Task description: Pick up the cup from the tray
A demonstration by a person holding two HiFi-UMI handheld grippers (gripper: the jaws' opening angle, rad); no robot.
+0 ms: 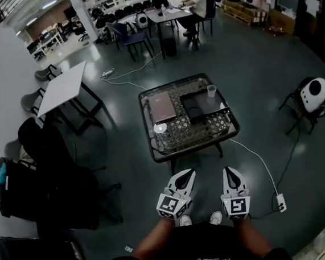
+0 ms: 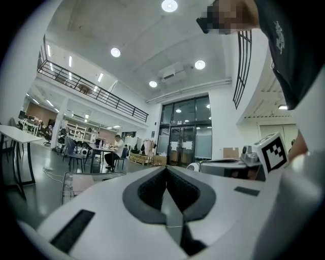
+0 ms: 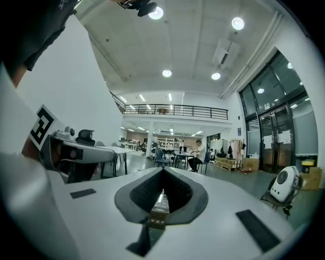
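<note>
A clear cup (image 1: 211,91) stands upright at the far right corner of a black tray (image 1: 198,110), which lies on the right half of a low table (image 1: 181,135). Both grippers hang well short of the table, close to the person's body. My left gripper (image 1: 187,177) has its jaws together with nothing between them, and so does my right gripper (image 1: 229,173). In the left gripper view the left gripper (image 2: 166,170) points over the table's left corner (image 2: 76,182). In the right gripper view the right gripper (image 3: 162,173) points level into the room, and the cup is hidden.
A pinkish book (image 1: 161,106) and a small round dish (image 1: 161,129) lie on the table's left half. Left of it stand dark chairs (image 1: 51,166) and a white table (image 1: 62,87). A white rounded device (image 1: 316,94) is at the right, and a cable runs to a power strip (image 1: 280,202).
</note>
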